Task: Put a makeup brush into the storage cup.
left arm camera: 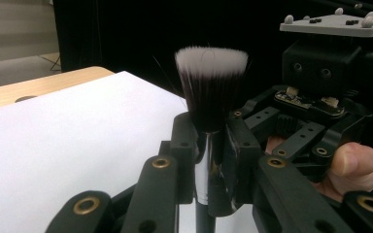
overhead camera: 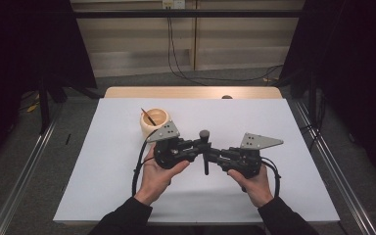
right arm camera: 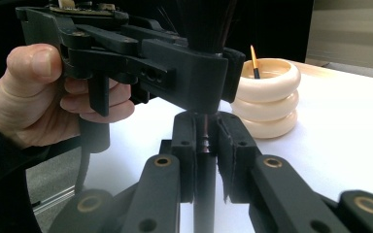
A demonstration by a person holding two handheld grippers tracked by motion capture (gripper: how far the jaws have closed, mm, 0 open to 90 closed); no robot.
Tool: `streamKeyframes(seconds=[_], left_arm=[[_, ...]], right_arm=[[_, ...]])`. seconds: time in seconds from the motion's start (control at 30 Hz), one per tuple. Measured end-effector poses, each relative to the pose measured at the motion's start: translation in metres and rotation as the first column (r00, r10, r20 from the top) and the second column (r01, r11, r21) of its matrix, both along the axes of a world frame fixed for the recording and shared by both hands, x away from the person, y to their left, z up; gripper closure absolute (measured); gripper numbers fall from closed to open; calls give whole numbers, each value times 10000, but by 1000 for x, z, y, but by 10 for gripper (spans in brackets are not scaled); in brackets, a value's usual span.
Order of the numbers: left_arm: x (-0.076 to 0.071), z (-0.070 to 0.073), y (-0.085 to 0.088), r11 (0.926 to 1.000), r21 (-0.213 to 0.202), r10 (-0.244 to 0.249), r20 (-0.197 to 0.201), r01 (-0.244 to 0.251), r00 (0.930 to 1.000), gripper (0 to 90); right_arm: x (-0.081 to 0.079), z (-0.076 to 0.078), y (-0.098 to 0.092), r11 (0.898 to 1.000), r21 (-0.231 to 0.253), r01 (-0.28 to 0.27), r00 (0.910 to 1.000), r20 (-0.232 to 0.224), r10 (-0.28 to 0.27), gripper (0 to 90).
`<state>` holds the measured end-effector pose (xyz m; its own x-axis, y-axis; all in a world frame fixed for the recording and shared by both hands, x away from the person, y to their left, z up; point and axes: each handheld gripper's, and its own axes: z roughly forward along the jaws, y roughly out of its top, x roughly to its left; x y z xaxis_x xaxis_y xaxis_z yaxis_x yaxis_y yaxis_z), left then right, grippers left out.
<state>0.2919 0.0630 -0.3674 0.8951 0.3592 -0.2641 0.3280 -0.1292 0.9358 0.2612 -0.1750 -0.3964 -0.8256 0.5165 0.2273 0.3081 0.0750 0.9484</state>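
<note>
The left gripper (overhead camera: 196,145) had its jaws pinched on the makeup brush (left arm camera: 209,97), clamping the shiny metal collar just under the bristles, which showed in the left gripper view near the centre of the frame. The right gripper (overhead camera: 214,152) had its jaws pressed on the same brush lower down, on the dark handle, as the right gripper view showed at the centre bottom of the frame. The brush stood upright between the two grippers, bristles up, its white-tipped dark head rising above the left gripper's jaws. In the high view the brush (overhead camera: 205,149) sat at the middle of the frame, above the white sheet, with its handle pointing down past the jaws.

The left hand (overhead camera: 157,171) and right hand (overhead camera: 251,180) held the grippers from the bottom of the high view, facing each other across the brush. Up and left of them, a cream ribbed holder (overhead camera: 153,122) stood on the bench (overhead camera: 191,92), just behind the left gripper's grey plate. A thin brush (overhead camera: 148,116) leaned inside it, tilted toward the upper left. In the right gripper view the holder (right arm camera: 267,99) stood to the right of centre.
</note>
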Motion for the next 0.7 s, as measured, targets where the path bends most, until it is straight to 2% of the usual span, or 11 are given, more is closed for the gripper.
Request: streamKeyframes(seconds=[0.13, 0.27, 0.37, 0.43, 0.57, 0.7], left_arm=[[1, 0, 1, 9999, 134, -4, 73, 3, 10000, 774], [2, 0, 1, 9998, 0, 180, -46, -180, 9998, 773], [2, 0, 2, 9999, 47, 147, -5, -147, 9999, 773], [2, 0, 2, 9999, 51, 139, 7, -139, 9999, 773], [2, 0, 3, 9997, 161, 182, 75, -183, 9998, 773], [1, 0, 3, 9996, 202, 195, 118, -197, 9997, 773]], right_arm=[[0, 0, -1, 9999, 102, -15, 10000, -52, 15, 747], [1, 0, -1, 9999, 159, 43, 9999, -127, -41, 677], [1, -1, -1, 9999, 30, 133, 9999, -102, -133, 560], [1, -1, 0, 9999, -48, 117, 9999, -75, -118, 515], [1, -1, 2, 9991, -183, 371, 9993, -70, -372, 294], [3, -2, 1, 9987, -168, 487, 9987, -118, -489, 171]])
